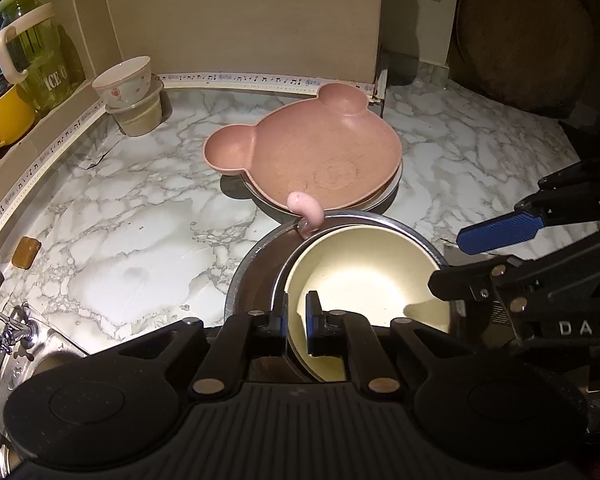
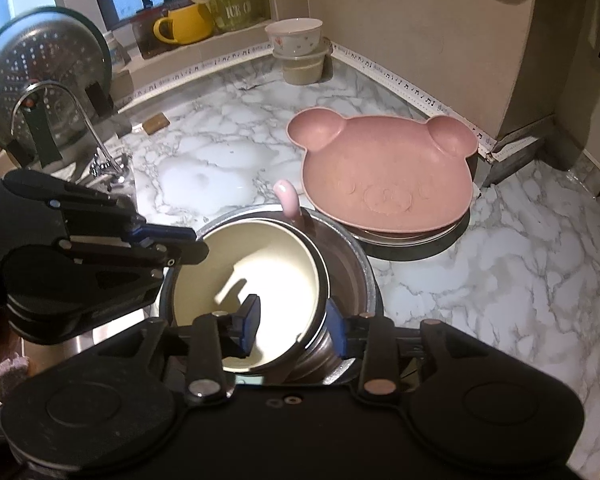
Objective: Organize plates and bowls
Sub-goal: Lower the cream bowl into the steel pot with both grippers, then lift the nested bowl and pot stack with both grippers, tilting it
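Observation:
A cream bowl [image 1: 364, 272] [image 2: 252, 264] lies tilted inside a steel bowl [image 1: 256, 280] [image 2: 352, 264] at the near edge of the marble counter. My left gripper [image 1: 297, 318] [image 2: 199, 243] is shut on the cream bowl's rim. My right gripper [image 2: 293, 317] [image 1: 447, 260] is open, one finger inside the cream bowl and the other outside its rim, pads apart from it. A pink curved hook [image 1: 306, 210] [image 2: 287, 199] hangs on the steel bowl's far rim. Beyond it a pink bear-shaped plate [image 1: 312, 152] [image 2: 384, 176] rests on a stack of plates [image 2: 412, 242].
A flowered bowl [image 1: 123, 80] [image 2: 296, 38] sits on a tub in the back corner. On the sill are a yellow mug [image 2: 184, 24] and a green jar [image 1: 36, 56]. A tap [image 2: 80, 120], a sink and a colander [image 2: 48, 76] lie left; a brown block [image 1: 26, 252] is near.

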